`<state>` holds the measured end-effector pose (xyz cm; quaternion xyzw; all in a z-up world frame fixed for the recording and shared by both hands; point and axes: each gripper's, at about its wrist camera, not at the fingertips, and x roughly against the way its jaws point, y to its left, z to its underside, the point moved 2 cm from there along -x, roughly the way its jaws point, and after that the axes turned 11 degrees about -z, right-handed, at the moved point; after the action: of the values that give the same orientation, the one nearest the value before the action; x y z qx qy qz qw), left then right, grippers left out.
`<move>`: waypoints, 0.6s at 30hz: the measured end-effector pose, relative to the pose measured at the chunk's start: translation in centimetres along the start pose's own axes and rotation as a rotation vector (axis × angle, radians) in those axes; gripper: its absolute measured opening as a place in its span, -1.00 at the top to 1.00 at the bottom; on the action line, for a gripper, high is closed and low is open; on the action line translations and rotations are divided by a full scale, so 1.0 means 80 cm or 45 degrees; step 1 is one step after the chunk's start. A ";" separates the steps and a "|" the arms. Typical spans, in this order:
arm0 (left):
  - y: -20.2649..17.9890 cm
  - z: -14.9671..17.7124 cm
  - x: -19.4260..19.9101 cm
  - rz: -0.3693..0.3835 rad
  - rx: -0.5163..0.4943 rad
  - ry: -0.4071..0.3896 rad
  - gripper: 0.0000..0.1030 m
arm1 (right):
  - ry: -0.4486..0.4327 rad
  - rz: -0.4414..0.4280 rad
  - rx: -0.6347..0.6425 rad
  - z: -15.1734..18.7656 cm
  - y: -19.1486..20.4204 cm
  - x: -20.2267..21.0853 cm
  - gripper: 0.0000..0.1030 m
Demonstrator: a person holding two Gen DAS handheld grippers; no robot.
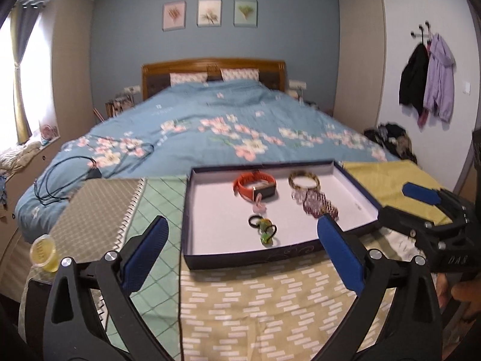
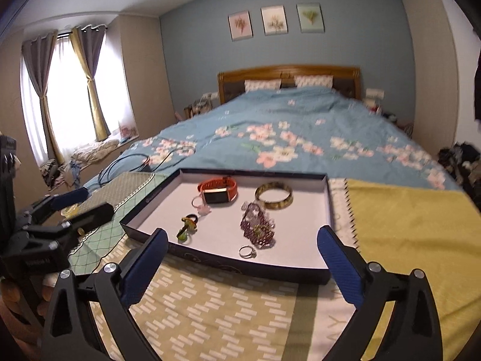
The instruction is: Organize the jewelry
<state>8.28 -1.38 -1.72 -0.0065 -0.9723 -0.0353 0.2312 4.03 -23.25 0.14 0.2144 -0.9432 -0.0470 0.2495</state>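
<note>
Both grippers spread wide, nothing held, short of the jewelry tray.

Left gripper [image 1: 240, 252] and right gripper [image 2: 242, 254] empty; in shallow tray [image 2: 329, 210]: orange watch [image 2: 218, 191] at 11 o'clock, bangle [image 2: 273, 199] at 1, beaded bracelet [image 2: 258, 225] centre, ring [image 2: 247, 251] at 6. Approach low, pinch one piece only, clear of the rim.

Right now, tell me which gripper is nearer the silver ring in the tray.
Right. The right gripper, open, sits just short of the tray, with the silver ring close ahead. The left gripper, also open, is off beyond the tray's left side.

Daylit window [image 2: 69, 96] glare — soft motion blur, fisheye-bent edges
</note>
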 end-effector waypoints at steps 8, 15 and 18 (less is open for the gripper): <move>0.014 0.003 0.060 -0.059 0.032 -0.167 -0.89 | -0.164 0.075 0.091 0.004 0.025 0.038 -0.86; 0.024 0.006 0.103 -0.097 0.066 -0.239 -0.89 | -0.232 0.089 0.146 0.007 0.041 0.058 -0.86; 0.027 0.007 0.113 -0.093 0.071 -0.251 -0.89 | -0.261 0.096 0.150 0.008 0.045 0.066 -0.86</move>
<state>0.07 0.76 2.00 0.0318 -0.9905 -0.0156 0.1329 -1.84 -22.27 2.68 0.1872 -0.9722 -0.0037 0.1404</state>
